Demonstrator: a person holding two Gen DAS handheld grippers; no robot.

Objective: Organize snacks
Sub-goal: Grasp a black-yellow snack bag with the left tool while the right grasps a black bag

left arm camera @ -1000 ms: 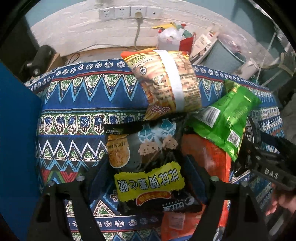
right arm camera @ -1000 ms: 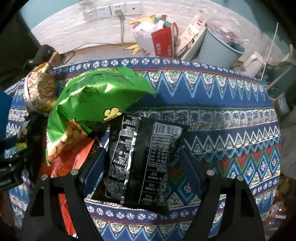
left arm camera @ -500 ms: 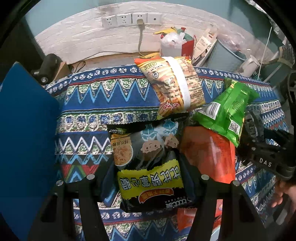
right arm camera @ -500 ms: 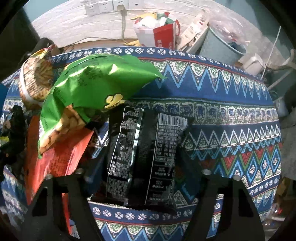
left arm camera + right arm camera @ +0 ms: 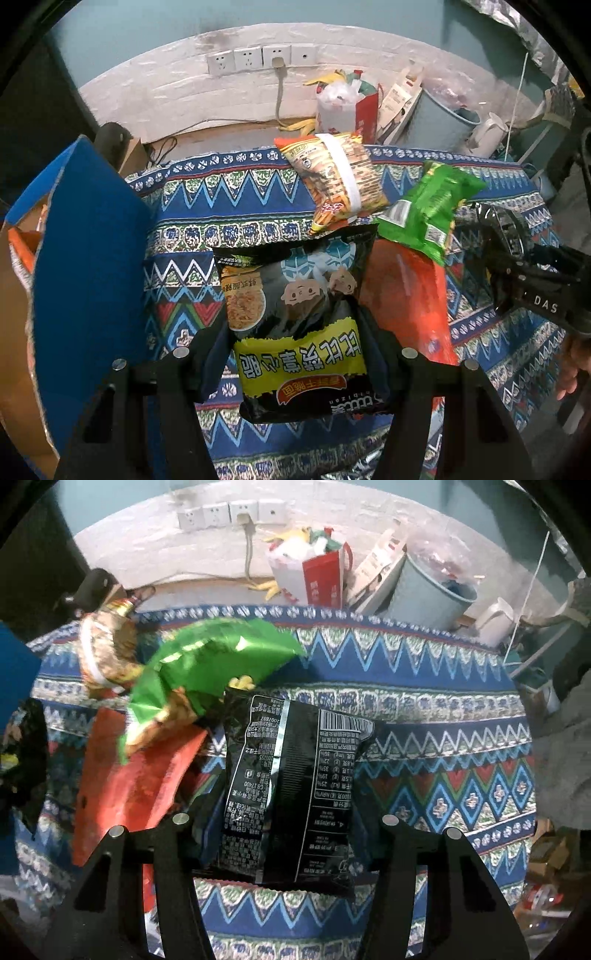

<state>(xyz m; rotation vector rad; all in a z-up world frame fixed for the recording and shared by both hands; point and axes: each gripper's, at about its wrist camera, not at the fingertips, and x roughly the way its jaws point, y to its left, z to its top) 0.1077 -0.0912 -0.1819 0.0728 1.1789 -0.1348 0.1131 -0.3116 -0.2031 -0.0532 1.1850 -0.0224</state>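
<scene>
With a black-and-yellow snack bag (image 5: 295, 325) clenched in the left gripper (image 5: 295, 354) and a black packet (image 5: 291, 797) in the right gripper (image 5: 284, 834) above the patterned cloth (image 5: 221, 199), both are best carried level to the blue box (image 5: 85, 236).

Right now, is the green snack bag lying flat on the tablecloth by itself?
No: in the left wrist view the green snack bag leans on the red packet, with the striped orange bag right beside it.

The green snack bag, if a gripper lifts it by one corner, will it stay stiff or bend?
The green snack bag is thin crinkled foil, so it would probably flop. It looks puffy, likely light. Lying tilted on the orange packet, it may slide off.
</scene>
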